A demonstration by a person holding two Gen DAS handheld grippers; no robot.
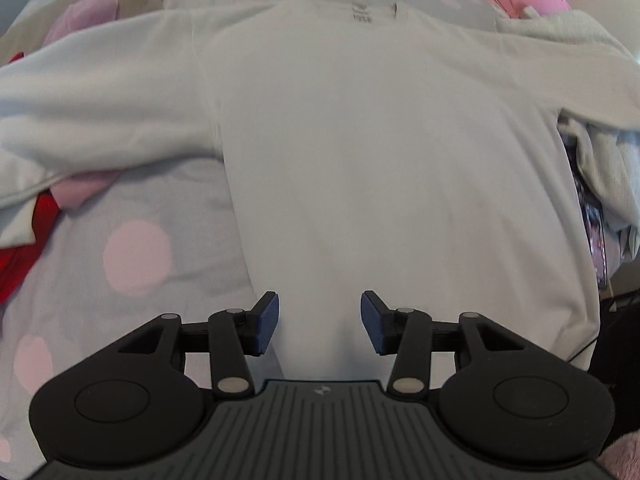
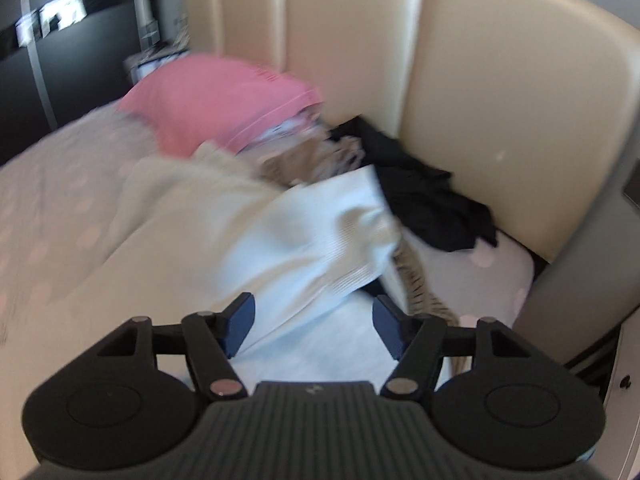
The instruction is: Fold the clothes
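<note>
left tongs (image 1: 320, 322) released, pads apart over the hem end of a white sweatshirt (image 1: 380, 152), nothing between them. the sweatshirt lies flat on the bed (image 1: 132, 280), whose sheet is grey with pink dots; body spread towards the collar at the far end, both sleeves stretched sideways. red cloth (image 1: 16, 252) and pink cloth (image 1: 76, 192) lie under the sleeve seen at left. right tongs (image 2: 314, 328) released, gaping above a sleeve (image 2: 320, 236) with ribbed cuff, not gripping it; this view is blurred. beyond: black garment (image 2: 432, 208), pink pillow (image 2: 224, 104), cream headboard (image 2: 460, 80).
</note>
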